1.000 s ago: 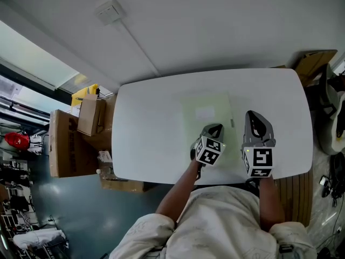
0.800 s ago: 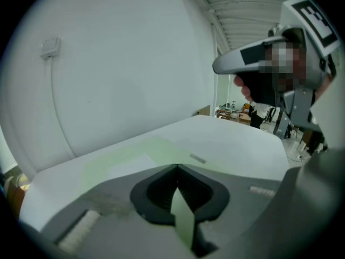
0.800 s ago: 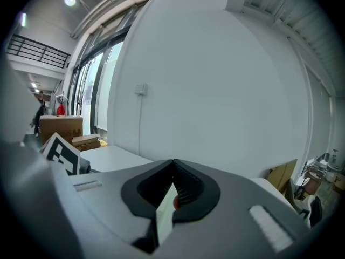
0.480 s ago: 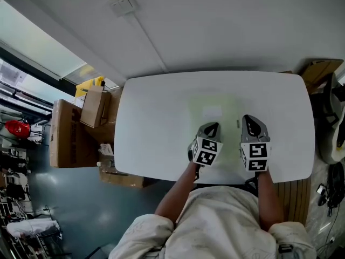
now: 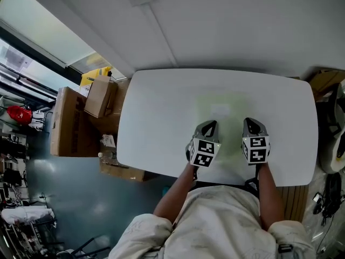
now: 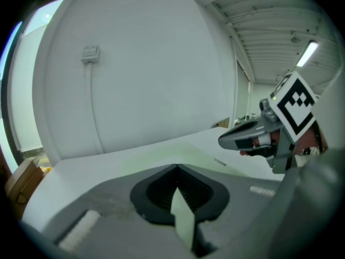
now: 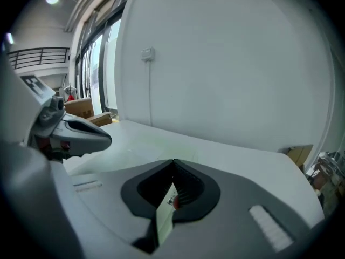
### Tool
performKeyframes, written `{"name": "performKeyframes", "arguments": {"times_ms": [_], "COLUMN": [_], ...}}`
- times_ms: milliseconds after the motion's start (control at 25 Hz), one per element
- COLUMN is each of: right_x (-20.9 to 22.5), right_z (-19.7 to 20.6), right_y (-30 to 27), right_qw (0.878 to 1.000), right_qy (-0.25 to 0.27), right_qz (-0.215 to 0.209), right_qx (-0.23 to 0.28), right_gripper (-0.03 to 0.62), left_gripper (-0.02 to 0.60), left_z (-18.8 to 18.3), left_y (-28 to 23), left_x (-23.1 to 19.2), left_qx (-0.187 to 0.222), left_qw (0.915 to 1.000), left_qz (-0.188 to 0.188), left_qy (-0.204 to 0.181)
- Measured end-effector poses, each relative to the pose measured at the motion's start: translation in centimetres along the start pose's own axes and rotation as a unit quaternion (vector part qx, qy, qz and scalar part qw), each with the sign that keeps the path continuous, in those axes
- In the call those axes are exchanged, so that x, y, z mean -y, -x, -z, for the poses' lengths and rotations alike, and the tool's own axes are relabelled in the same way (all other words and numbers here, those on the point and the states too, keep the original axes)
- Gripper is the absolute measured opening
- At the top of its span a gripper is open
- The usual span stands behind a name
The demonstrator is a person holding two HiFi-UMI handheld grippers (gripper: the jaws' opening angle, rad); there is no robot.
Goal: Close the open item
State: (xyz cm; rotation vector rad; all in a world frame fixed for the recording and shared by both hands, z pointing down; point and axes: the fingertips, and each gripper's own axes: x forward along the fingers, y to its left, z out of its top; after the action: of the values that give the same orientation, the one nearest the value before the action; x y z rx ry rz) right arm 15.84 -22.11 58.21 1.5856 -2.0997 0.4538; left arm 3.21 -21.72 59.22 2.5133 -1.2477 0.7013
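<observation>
Left gripper, right gripper pinch green folder (near edge)

Desk: L half and far edge bare; I get open passage there. Pale-green sheet lies flat mid-desk, toward near edge; low, no block. Left gripper & right gripper side by side at near edge, gap betw. Wall just behind far edge. Cardboard boxes beside L edge, on floor.
</observation>
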Motion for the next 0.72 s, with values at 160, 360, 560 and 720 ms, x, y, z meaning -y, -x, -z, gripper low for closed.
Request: {"name": "performKeyframes", "arguments": {"times_ms": [160,360,560,720], "right_x": [-0.2,-0.6,-0.9,-0.8], "right_z": [1.9,3.4,4.6,5.1], "right_y": [-1.0,-1.8,-2.1,-2.5], "right_qw": [0.999,0.998,0.997,0.996], "right_qy": [0.012,0.019,0.016,0.017], "right_qz": [-0.003,-0.006,-0.006,-0.003], "right_qx": [-0.035,-0.058,-0.074,-0.085], "right_gripper": [0.002,0.002,0.002,0.002], "left_gripper": [0.000,0.000,0.000,0.000], "left_z": [-0.3,-2.3,-3.2,-3.4], "left_y": [1.3,3.6,5.1,6.0], "left_x": [-0.7,-1.8,-2.4,-2.8], "left_qx": [0.017,0.059,0.085,0.092], "left_qw": [0.9998,0.9978,0.9949,0.9936], "left_qz": [-0.012,-0.030,-0.054,-0.065], "left_qy": [0.004,0.000,0.004,0.009]}}
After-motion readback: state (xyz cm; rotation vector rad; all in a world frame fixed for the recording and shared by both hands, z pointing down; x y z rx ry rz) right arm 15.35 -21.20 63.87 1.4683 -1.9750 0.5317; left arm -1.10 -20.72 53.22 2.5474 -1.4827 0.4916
